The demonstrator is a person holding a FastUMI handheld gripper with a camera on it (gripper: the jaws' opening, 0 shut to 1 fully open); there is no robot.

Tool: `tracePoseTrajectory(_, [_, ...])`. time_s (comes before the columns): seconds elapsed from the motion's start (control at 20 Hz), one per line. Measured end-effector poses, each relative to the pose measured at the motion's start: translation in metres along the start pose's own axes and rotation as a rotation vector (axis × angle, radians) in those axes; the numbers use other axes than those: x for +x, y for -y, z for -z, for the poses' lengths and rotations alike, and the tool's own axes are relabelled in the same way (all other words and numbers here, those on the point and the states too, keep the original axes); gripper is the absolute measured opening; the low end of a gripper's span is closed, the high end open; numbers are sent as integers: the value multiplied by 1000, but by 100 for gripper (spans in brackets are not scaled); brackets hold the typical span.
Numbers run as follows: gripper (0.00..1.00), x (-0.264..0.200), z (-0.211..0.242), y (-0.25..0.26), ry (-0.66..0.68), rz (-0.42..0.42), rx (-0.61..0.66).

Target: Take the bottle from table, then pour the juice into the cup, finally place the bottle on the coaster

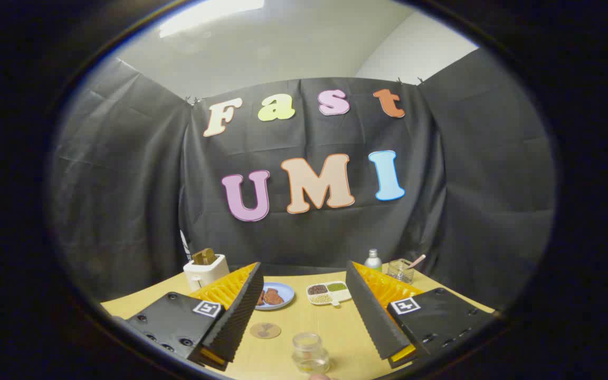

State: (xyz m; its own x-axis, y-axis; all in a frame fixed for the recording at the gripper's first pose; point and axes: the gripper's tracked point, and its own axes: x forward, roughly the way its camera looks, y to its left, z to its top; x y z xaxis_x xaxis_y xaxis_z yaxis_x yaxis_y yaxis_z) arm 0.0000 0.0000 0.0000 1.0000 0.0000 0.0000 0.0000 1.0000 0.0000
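Wooden table [304, 322], fingers [304, 311] apart, empty.

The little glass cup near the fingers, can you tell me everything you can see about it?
The glass cup is small, clear and round, like a short jar with a thick rim. It stands upright on the wooden table, between the open fingers of the gripper, and neither finger touches it. It looks empty, though a brownish tint shows through near its bottom. A round coaster lies apart from it.

Cloth-walled booth, wooden table [304, 322]
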Motion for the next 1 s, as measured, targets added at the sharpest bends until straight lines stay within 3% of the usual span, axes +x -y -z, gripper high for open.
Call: tracePoseTrajectory(1.0, [99, -5, 16, -6, -25, -32, -4])
